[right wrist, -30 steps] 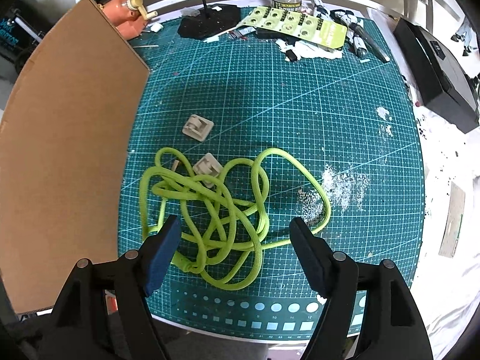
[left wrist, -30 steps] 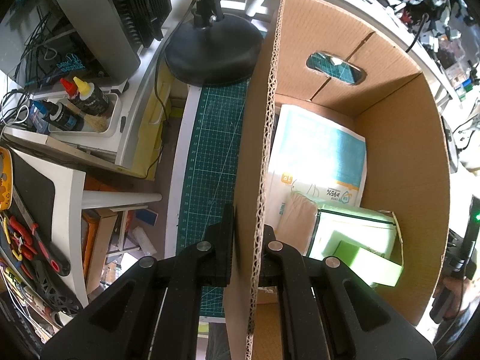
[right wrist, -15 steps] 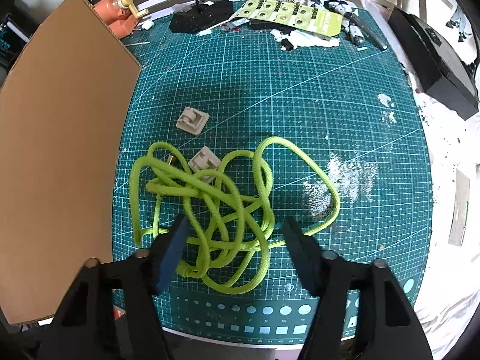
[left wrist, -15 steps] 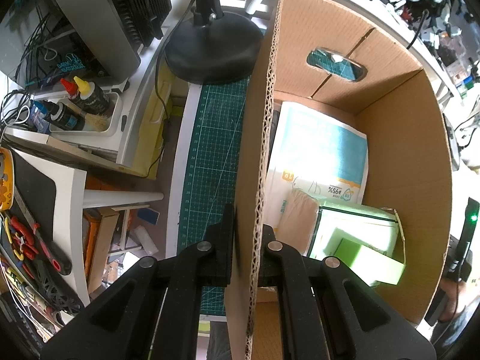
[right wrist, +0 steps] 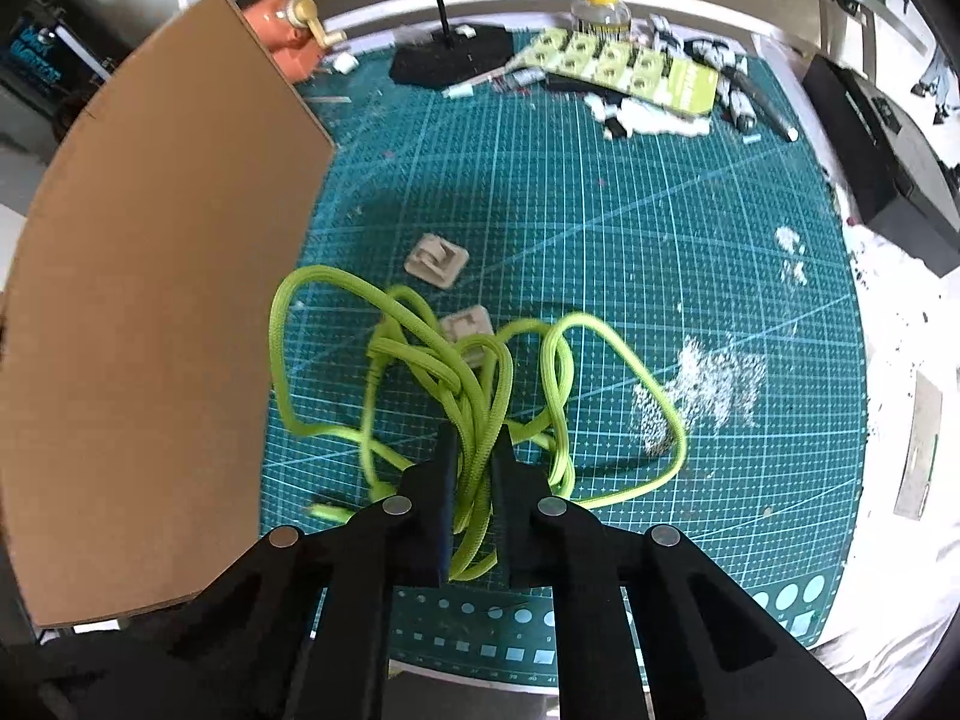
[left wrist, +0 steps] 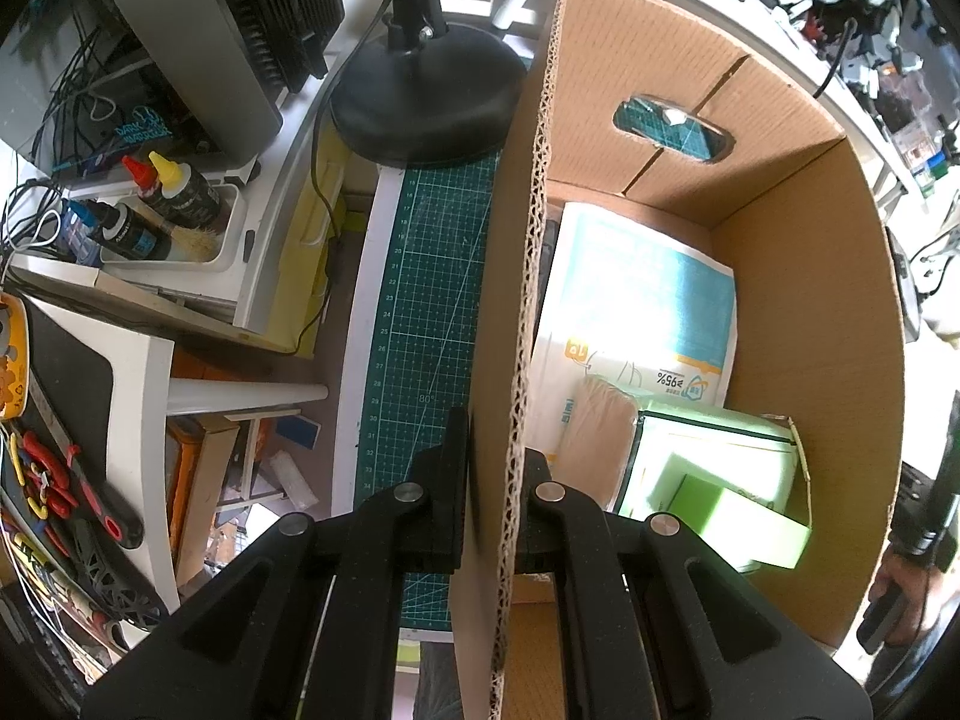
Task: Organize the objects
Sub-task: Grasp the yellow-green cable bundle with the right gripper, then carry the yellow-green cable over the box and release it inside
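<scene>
Left wrist view alone looks into the cardboard box [left wrist: 810,300]: a white and blue packet [left wrist: 648,300] lies flat on its floor and a green box [left wrist: 720,480] sits nearer the camera. The left gripper [left wrist: 495,468] has its fingers clamped tight on the box's near wall, one inside, one outside. The right wrist view sees only that box's plain outer side [right wrist: 150,330], standing on the green cutting mat [right wrist: 600,210] that covers the surface. There a lime green cord [right wrist: 480,396] lies in a loose tangle just beside the box. The right gripper [right wrist: 474,468] is closing its fingers on a bunch of its strands. Two small beige clips [right wrist: 435,261] rest close by.
</scene>
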